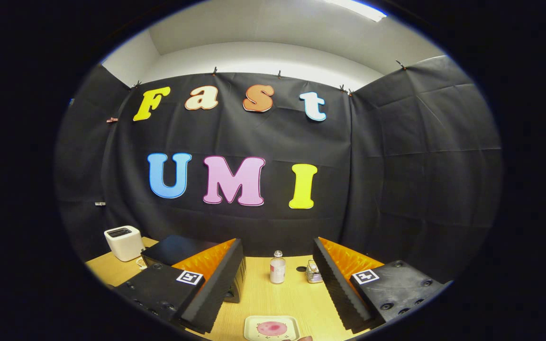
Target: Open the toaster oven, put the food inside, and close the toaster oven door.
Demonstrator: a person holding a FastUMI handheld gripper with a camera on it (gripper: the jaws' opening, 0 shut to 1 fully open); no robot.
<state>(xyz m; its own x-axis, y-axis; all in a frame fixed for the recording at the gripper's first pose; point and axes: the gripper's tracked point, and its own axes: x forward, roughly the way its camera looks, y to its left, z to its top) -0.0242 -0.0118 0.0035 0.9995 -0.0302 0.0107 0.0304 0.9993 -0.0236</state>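
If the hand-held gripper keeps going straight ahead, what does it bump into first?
Probably the small bottle standing on the table beyond the open hand-held gripper. The plate lies low between the fingers, likely passed over; depth is unclear.

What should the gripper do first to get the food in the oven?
Probably swing toward the black oven and reach for its door, since nothing is held yet. The gripper is open, its fingers spread wide above the table. The food sits on a plate between the fingers, near the camera, and the oven lies behind one finger, so whether its door is open is hidden.

No readable text; the bottle [277,268] label is too small.
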